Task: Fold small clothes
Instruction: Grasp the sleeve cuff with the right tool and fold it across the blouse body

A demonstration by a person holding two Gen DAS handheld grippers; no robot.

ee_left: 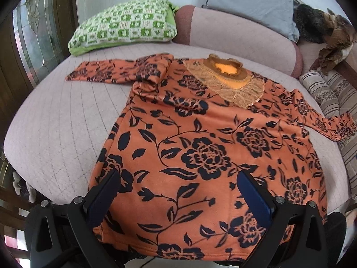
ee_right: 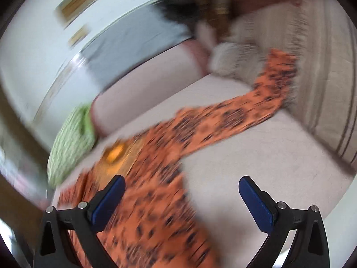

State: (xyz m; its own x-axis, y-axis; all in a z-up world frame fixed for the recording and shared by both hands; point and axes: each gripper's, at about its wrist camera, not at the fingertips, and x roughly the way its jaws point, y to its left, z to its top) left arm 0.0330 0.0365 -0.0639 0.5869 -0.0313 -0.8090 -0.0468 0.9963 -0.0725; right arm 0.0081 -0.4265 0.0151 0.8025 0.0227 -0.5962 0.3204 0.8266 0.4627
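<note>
An orange long-sleeved top with a black flower print (ee_left: 200, 138) lies flat, front up, on a pale quilted sofa seat (ee_left: 55, 129). Its lace collar (ee_left: 229, 78) points away from me. One sleeve (ee_left: 116, 71) stretches out to the left, the other (ee_left: 316, 114) to the right onto a striped cushion. My left gripper (ee_left: 178, 192) is open and empty, hovering over the hem. The right wrist view is blurred by motion. In it the top (ee_right: 156, 178) shows with its right sleeve (ee_right: 252, 102). My right gripper (ee_right: 181, 194) is open and empty above the top's right side.
A green and white checked pillow (ee_left: 125, 24) lies at the back left. A grey pillow (ee_left: 252, 2) and a dark furry thing (ee_left: 312, 24) sit on the backrest. Striped cushions (ee_left: 330, 93) line the right side. A wooden and glass door (ee_left: 33, 33) stands at the left.
</note>
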